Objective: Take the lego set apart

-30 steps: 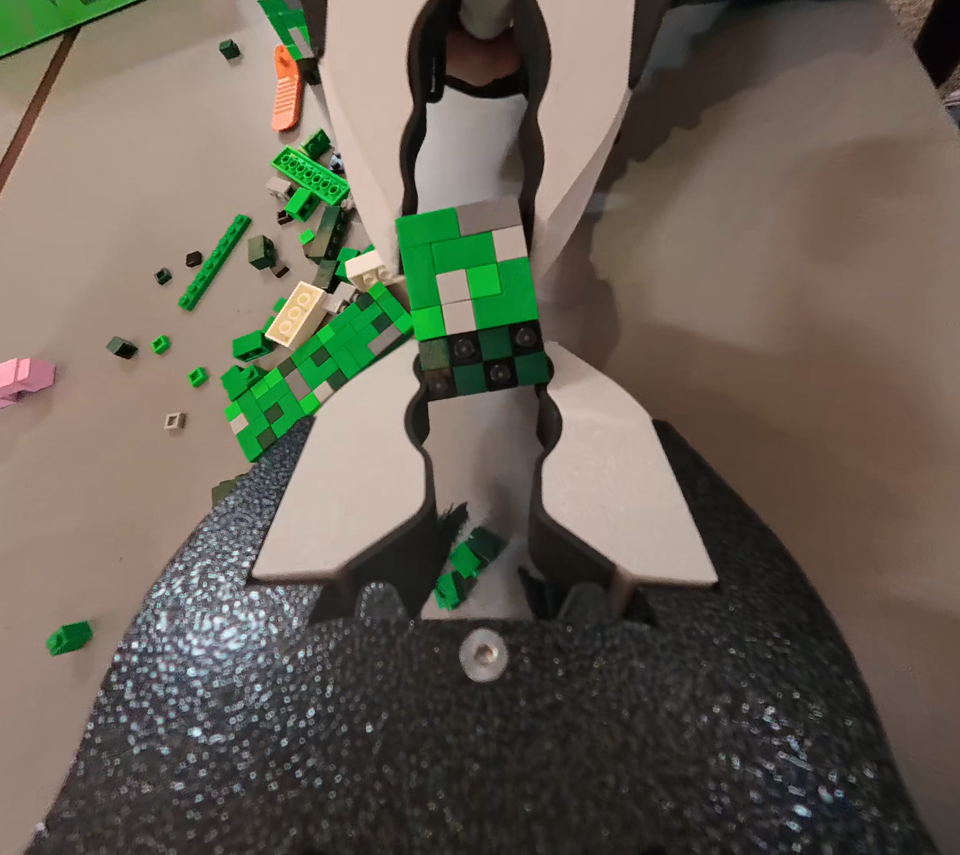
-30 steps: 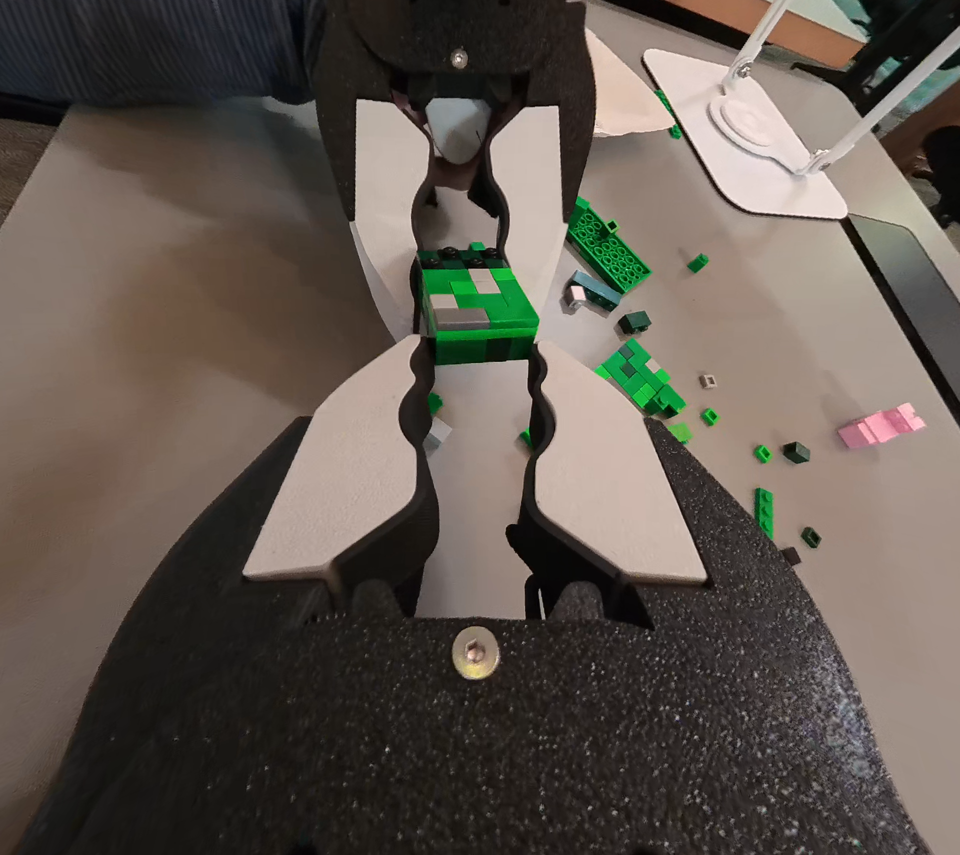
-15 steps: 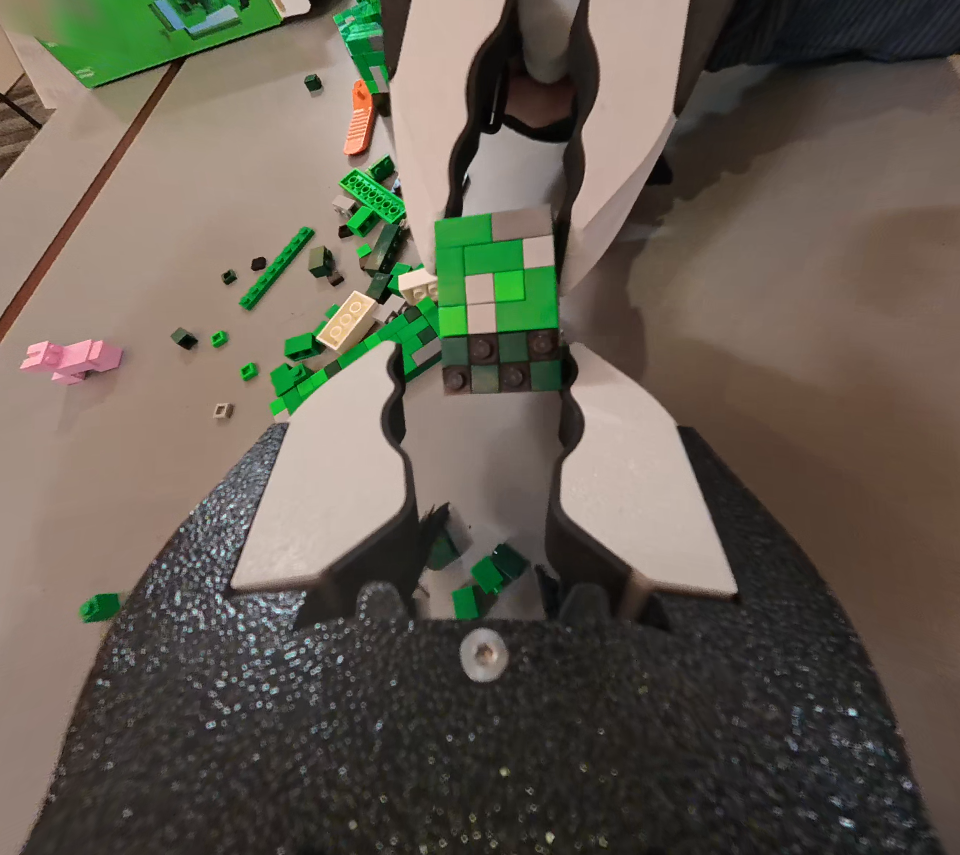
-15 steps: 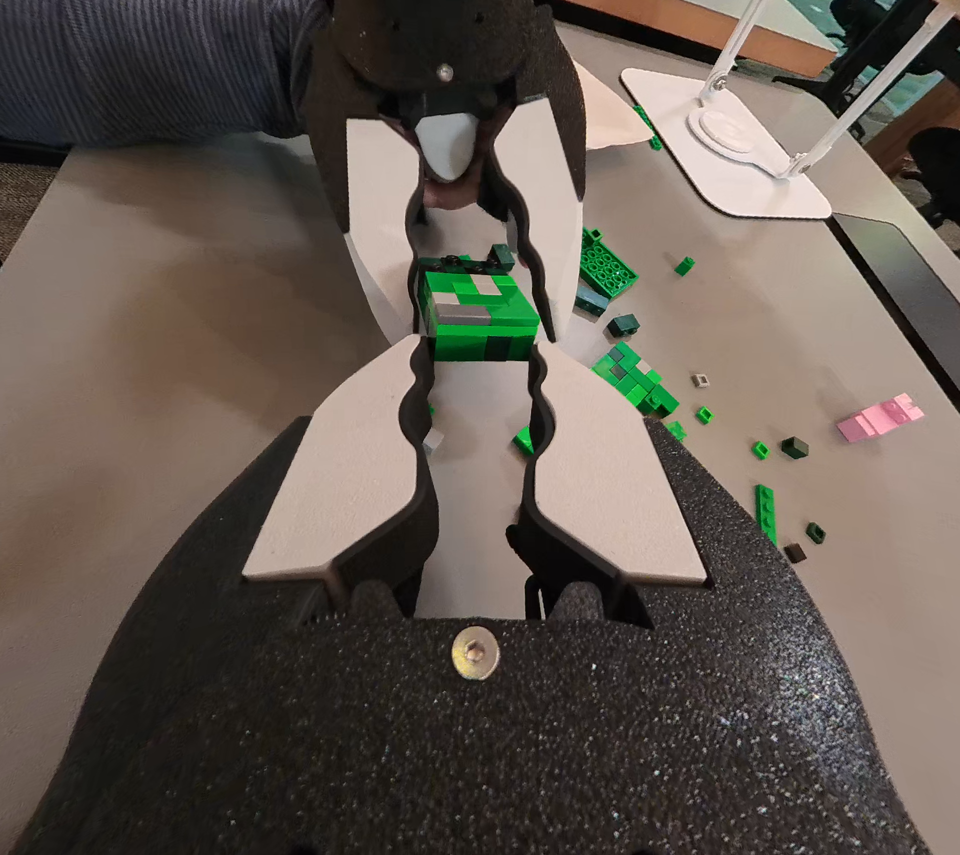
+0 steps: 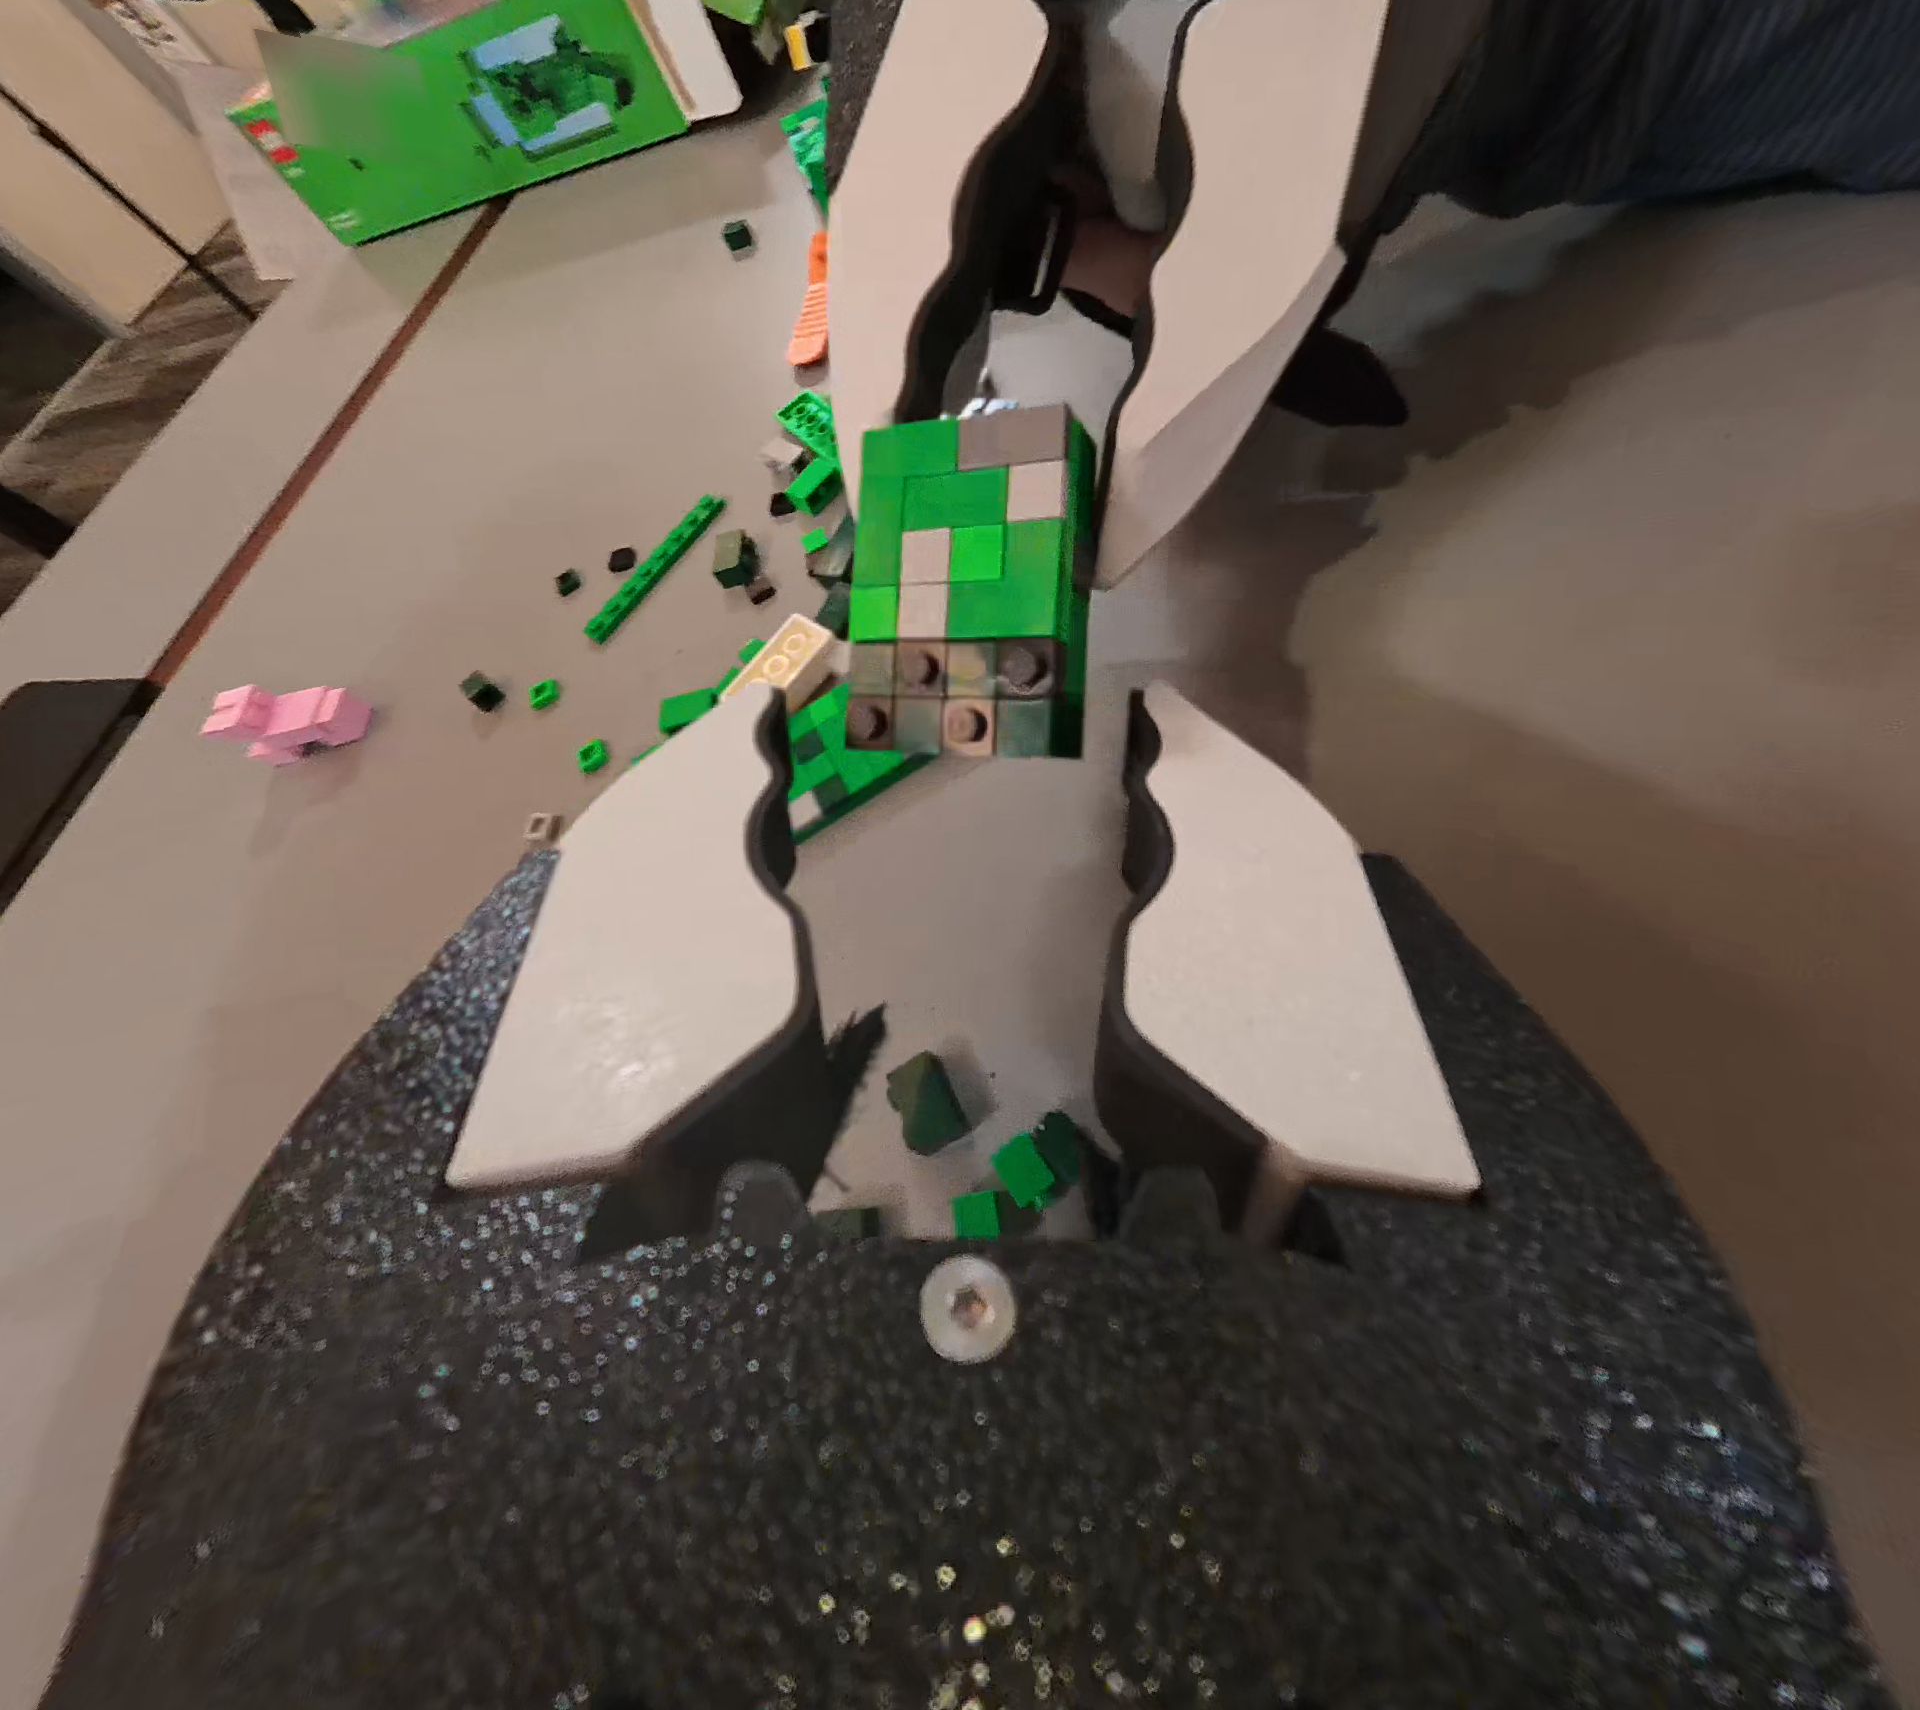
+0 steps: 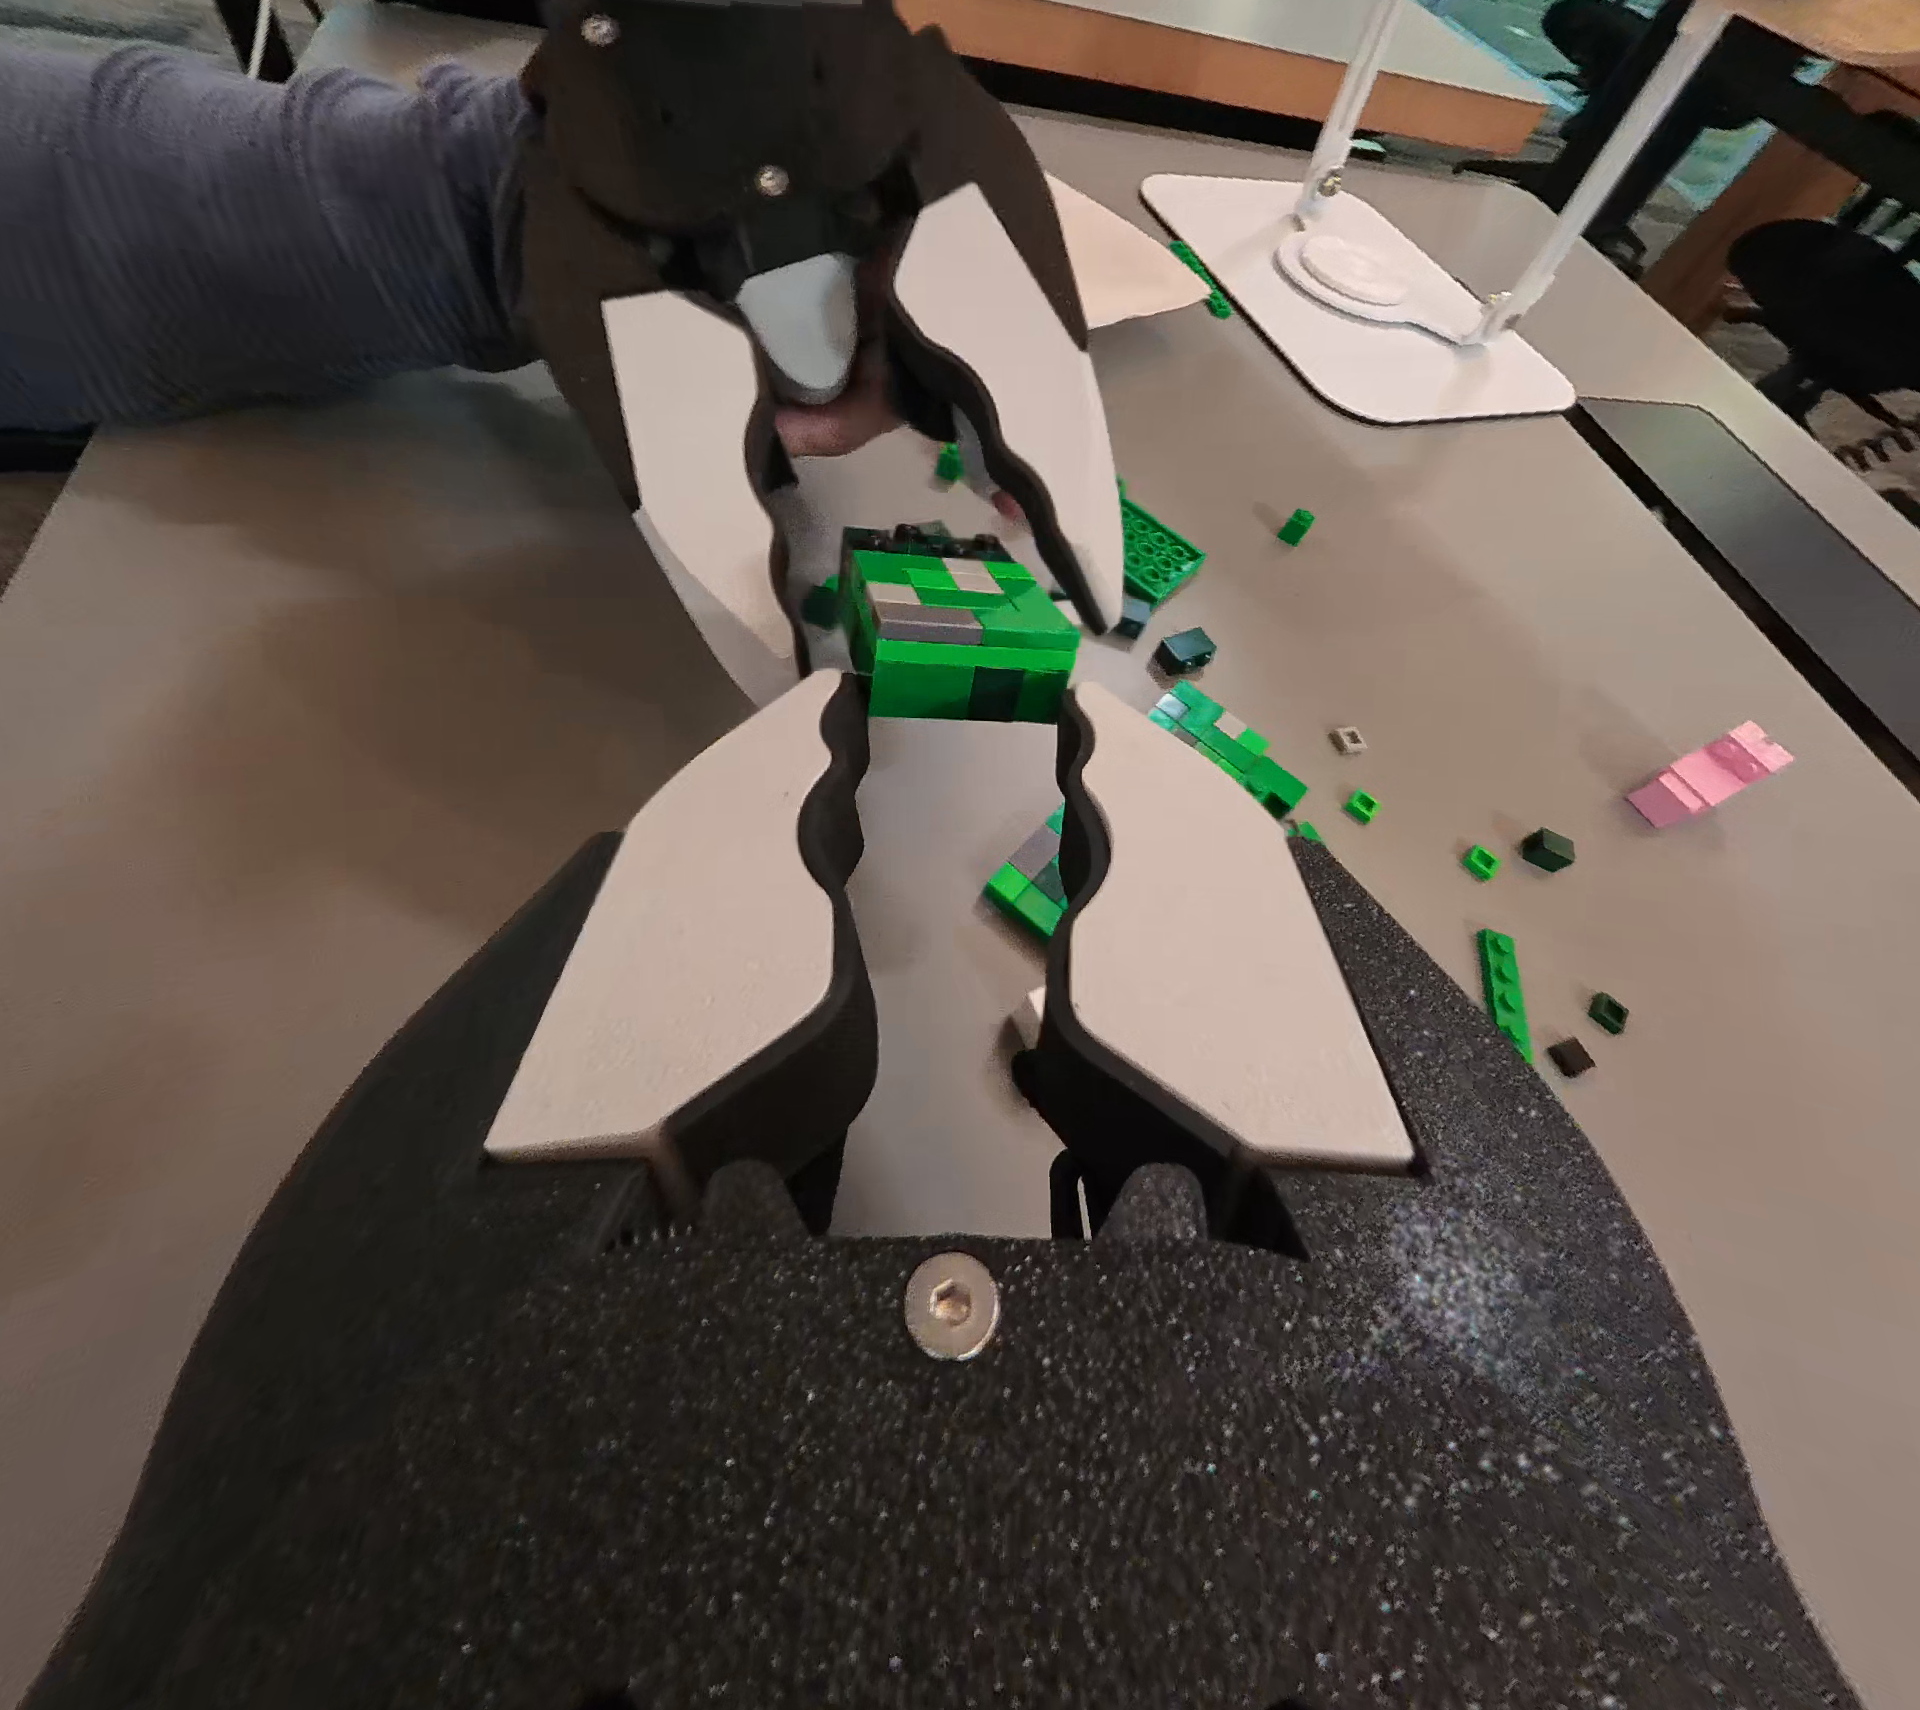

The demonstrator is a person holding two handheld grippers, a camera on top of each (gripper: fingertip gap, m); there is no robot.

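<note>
A green lego block with grey tiles on top and dark studs at one end hangs between my two grippers, which face each other. My right gripper is shut on the block, one fingertip on each side. My left gripper is open. Its fingertips stand wider apart than the block, at the studded end, with a gap on each side. The block looks to be a little above the grey table.
Loose green pieces, a cream brick and a green strip lie left of the block. A pink piece, an orange tool and a green box lie farther out. A white lamp base stands behind. Left and right tips are no more than a few centimetres apart.
My left gripper has opened and let go of the block, which it gripped a second ago. My right gripper still holds it. Both views have tilted up, so more of the room shows.
</note>
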